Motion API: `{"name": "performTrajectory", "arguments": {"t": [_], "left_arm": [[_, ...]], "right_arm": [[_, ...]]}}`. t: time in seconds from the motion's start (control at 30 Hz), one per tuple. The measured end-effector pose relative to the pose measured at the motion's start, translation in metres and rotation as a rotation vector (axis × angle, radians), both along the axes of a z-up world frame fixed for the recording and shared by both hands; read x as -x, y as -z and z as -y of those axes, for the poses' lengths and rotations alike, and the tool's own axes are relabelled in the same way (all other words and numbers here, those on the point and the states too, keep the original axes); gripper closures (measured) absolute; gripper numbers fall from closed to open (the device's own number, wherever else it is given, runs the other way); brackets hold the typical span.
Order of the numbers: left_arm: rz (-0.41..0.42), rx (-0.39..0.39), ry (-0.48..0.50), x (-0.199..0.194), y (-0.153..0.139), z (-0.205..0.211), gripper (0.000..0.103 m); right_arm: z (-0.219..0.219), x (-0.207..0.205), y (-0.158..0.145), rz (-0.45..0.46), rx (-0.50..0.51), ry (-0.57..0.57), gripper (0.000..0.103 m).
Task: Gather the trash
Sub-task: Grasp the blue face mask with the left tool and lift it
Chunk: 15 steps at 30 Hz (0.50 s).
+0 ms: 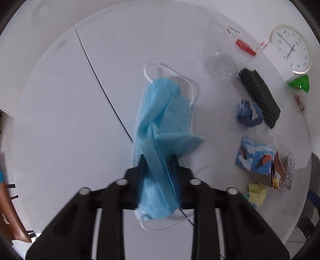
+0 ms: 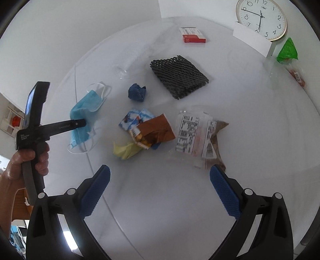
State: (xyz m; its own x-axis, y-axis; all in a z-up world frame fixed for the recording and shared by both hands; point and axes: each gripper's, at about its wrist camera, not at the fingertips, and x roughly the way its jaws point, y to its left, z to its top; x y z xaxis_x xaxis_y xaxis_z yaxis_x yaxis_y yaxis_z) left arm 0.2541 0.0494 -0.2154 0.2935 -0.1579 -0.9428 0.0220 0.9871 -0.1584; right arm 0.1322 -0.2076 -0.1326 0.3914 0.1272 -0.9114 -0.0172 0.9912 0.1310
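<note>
A light blue face mask (image 1: 166, 112) lies crumpled on the white round table (image 1: 80, 100). My left gripper (image 1: 158, 162) is shut on the mask's lower half, and the cloth bunches between the black fingers. The right wrist view shows the same mask (image 2: 84, 116) at the table's left with the left gripper (image 2: 80, 123) on it, held by a hand (image 2: 20, 164). My right gripper (image 2: 160, 176) stands open above the table's near part, blue pads wide apart and nothing between them. It is just short of a clear labelled plastic bag (image 2: 198, 138).
Mid-table lie torn snack packets (image 2: 148, 130), crumpled yellow paper (image 2: 125, 150), a dark blue wad (image 2: 137, 93) and a black foam net (image 2: 179, 77). A clear lid (image 2: 124, 70), red box (image 2: 193, 35), clock (image 2: 261, 19) and green wrapper (image 2: 288, 51) are further back.
</note>
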Motion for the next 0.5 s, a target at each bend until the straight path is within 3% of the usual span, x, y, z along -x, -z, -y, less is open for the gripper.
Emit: {"name": "performTrajectory", "arguments": {"t": [0.13, 0.33, 0.5], "left_arm": [[0.015, -0.003, 0.006, 0.005, -0.006, -0.003, 0.095], [0.06, -0.008, 0.029, 0.02, -0.027, -0.006, 0.096], [0.095, -0.013, 0.028, 0.048, -0.048, -0.018, 0.096]], "right_arm": [[0.009, -0.009, 0.001, 0.024, 0.009, 0.037, 0.004], [0.047, -0.025, 0.016, 0.013, -0.048, 0.221, 0.004], [0.064, -0.038, 0.03, -0.001, -0.05, 0.279, 0.006]]}}
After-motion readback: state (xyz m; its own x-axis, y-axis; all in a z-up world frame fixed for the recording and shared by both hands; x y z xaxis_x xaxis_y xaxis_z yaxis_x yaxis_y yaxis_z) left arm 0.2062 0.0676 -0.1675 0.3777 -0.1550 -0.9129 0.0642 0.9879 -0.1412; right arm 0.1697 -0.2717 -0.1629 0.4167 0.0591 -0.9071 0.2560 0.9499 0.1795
